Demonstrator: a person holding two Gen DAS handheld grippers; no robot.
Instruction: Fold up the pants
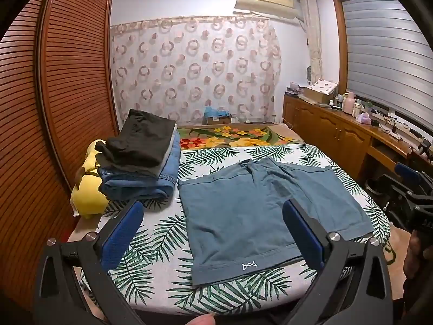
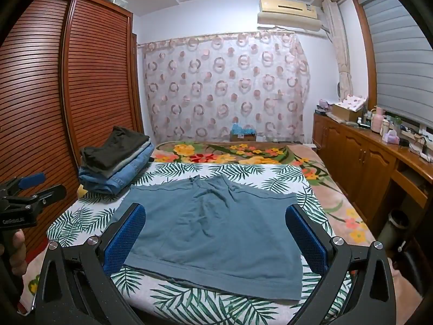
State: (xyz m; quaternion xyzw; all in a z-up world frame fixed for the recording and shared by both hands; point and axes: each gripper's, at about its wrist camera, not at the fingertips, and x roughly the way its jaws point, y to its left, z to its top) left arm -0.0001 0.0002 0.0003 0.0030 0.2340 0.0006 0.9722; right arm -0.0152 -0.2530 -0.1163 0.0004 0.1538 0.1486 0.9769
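On the leaf-print sheet: all places below are given relative to the white bed sheet with green palm fronds (image 1: 151,233).
Task garment: teal-blue cotton shorts (image 1: 259,211) lie flat and unfolded on the sheet's middle, leg hems toward the cameras, waistband toward the far side; a small white logo shows at the near hem of one leg.
Shorts, right wrist view: same teal-blue shorts (image 2: 216,233) fill the space between the two blue pads, nothing touching them.
Left gripper (image 1: 213,233): black frame, blue textured pads spread wide apart, hovering above the sheet's near edge, holding nothing; one pad over bare sheet, the other over the shorts.
Right gripper (image 2: 216,235): fingers likewise spread wide, empty, above the near edge over the shorts' hems.
Folded stack: black, grey and blue-denim folded garments (image 1: 140,162) piled at the sheet's far left corner.
Yellow item: soft yellow plush (image 1: 86,189) just left of the stack, off the sheet's left edge; exact form unclear.
Floral blanket (image 1: 230,135): beyond the sheet's far edge.
Slatted wooden wardrobe doors (image 1: 54,108): left of the sheet.
Wooden cabinet run (image 2: 365,162): right of the sheet, cluttered top.
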